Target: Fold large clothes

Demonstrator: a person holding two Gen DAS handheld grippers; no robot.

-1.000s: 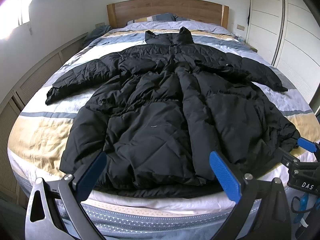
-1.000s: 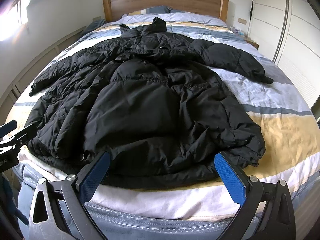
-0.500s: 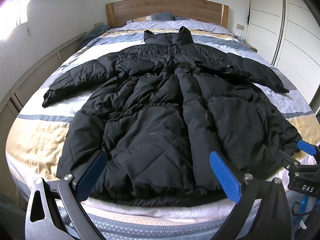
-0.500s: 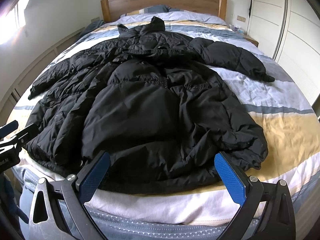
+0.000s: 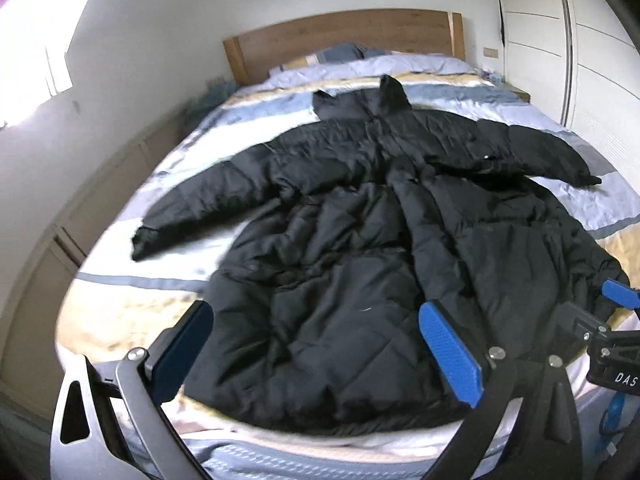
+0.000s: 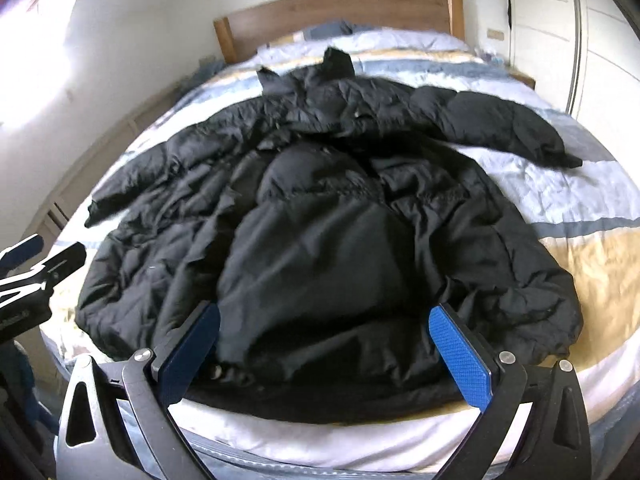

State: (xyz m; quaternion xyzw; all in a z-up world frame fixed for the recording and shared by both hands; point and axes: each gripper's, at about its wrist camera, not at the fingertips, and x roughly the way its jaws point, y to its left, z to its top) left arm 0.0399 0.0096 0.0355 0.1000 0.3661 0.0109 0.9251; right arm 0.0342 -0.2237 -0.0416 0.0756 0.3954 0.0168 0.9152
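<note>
At the foot of the bed [image 5: 120, 312], both claws hung just short of the mattress edge, each spread wide with nothing between its blue pads. The left claw [image 5: 316, 352] faced the hem of a black padded coat [image 5: 360, 264] from the left of its middle, and the right claw [image 6: 324, 352] faced the same hem further to the right. In the left view the right claw showed at the far right edge, beside the coat's right hem corner; in the right view the left claw showed at the far left edge, near the left hem corner.

The coat lay face up and spread flat on the striped bedding, uncreased by any fold as yet. Its long axis ran straight away from the claws, hem nearest and collar [image 5: 360, 96] farthest, toward the wooden headboard [image 5: 344, 40]. The hem sat right at the mattress edge, so it was the part closest to both claws. Further up, the left sleeve [image 5: 208, 200] stretched out and down toward the left side of the bed, and the right sleeve [image 6: 500, 124] stretched toward the right side, near the white wardrobe doors [image 5: 580, 40].

Each claw seemed placed to take the hem corner on its own side. A lengthwise fold would probably mean carrying the hem away toward the collar; the sleeves, well apart from both claws, would likely need folding in as well.
</note>
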